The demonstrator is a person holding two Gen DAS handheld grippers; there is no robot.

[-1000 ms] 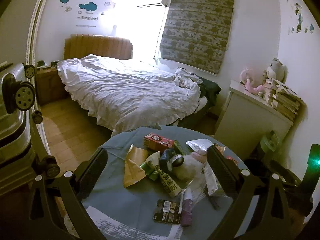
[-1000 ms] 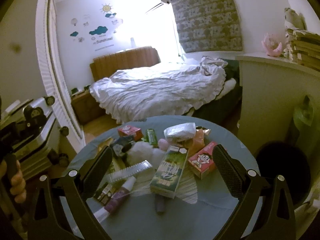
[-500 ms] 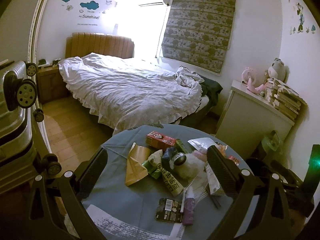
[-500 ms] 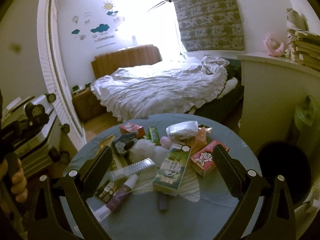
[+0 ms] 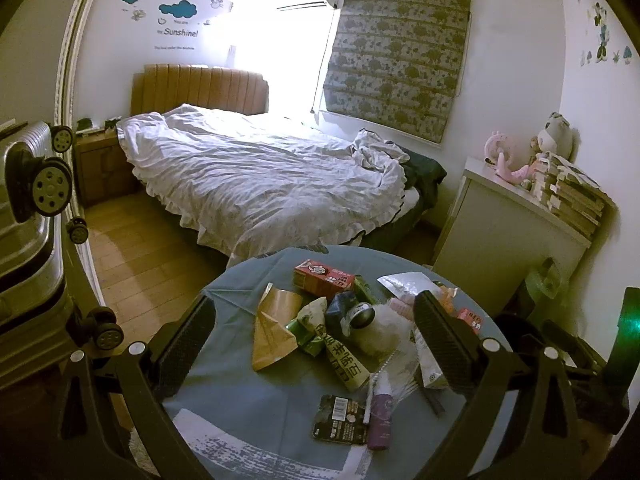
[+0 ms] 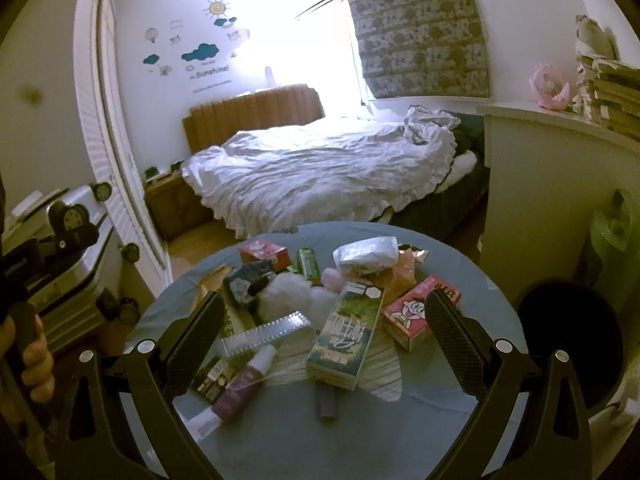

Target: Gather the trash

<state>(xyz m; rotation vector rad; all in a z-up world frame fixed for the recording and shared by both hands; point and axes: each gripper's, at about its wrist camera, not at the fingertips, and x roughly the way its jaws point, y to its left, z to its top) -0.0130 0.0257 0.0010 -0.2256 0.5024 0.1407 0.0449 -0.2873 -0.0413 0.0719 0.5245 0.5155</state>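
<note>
A pile of trash lies on a round table with a blue cloth (image 5: 248, 404) (image 6: 280, 440). It includes a red drink carton (image 5: 323, 278) (image 6: 418, 312), a tall green carton (image 6: 346, 338) (image 5: 344, 356), a brown paper bag (image 5: 274, 328), a purple tube (image 5: 380, 416) (image 6: 242, 384), a black wrapper (image 5: 340, 418) and a white plastic bag (image 6: 366, 256). My left gripper (image 5: 316, 344) is open and empty above the pile. My right gripper (image 6: 326, 338) is open and empty, its fingers on either side of the green carton, above it.
A dark round bin (image 6: 568, 344) stands right of the table. A white cabinet (image 5: 508, 236) with stacked books is behind it. A silver suitcase (image 5: 24, 240) is on the left. A bed (image 5: 260, 184) lies beyond the table.
Both grippers have shifted slightly; the views show the table a little farther off and higher in frame. Both stay open and nothing on the table has moved.
</note>
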